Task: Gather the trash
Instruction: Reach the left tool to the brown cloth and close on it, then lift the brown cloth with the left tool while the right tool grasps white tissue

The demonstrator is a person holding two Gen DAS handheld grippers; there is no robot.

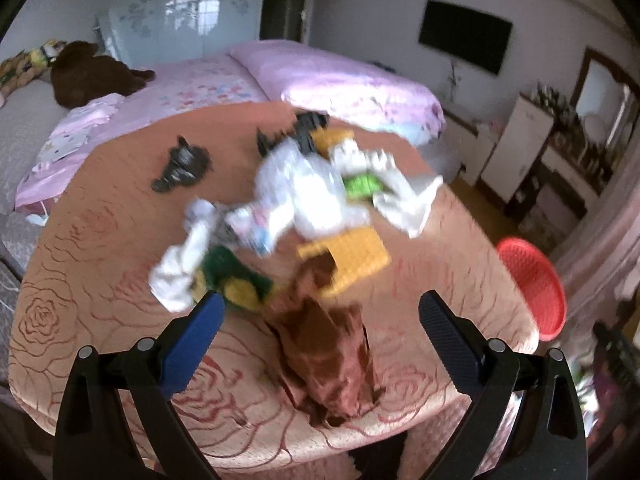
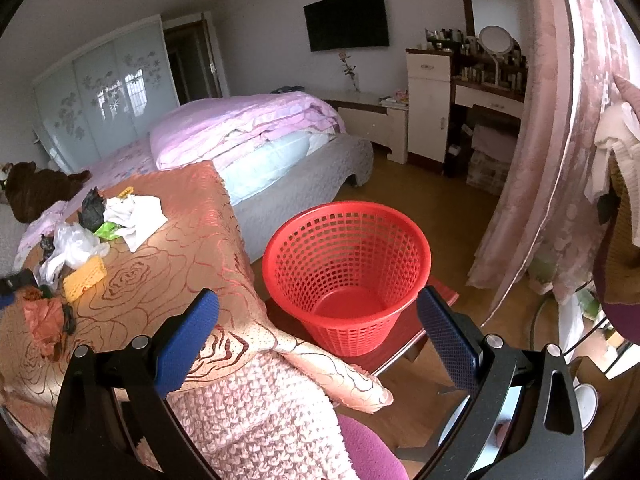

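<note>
Trash lies on a table with a pink rose-patterned cloth point(image 1: 100, 280). A crumpled brown-red bag point(image 1: 324, 356) lies nearest, between the fingers of my open left gripper point(image 1: 320, 308). Beyond it are a yellow ridged piece point(image 1: 352, 256), a green and yellow wrapper point(image 1: 236, 280), white plastic bags and tissues point(image 1: 304, 192), a bright green scrap point(image 1: 360, 186) and black crumpled bags point(image 1: 182, 166). My right gripper point(image 2: 318, 312) is open and empty, over the red mesh basket point(image 2: 346, 264), which stands on a low red stool beside the table. The trash also shows in the right wrist view point(image 2: 80, 240).
A bed with pink bedding point(image 2: 248, 128) stands behind the table. A pink knitted cover point(image 2: 260, 412) lies in front of the right gripper. A pink curtain point(image 2: 560, 140), a dresser with a mirror point(image 2: 488, 80) and a wall television point(image 2: 346, 20) are to the right.
</note>
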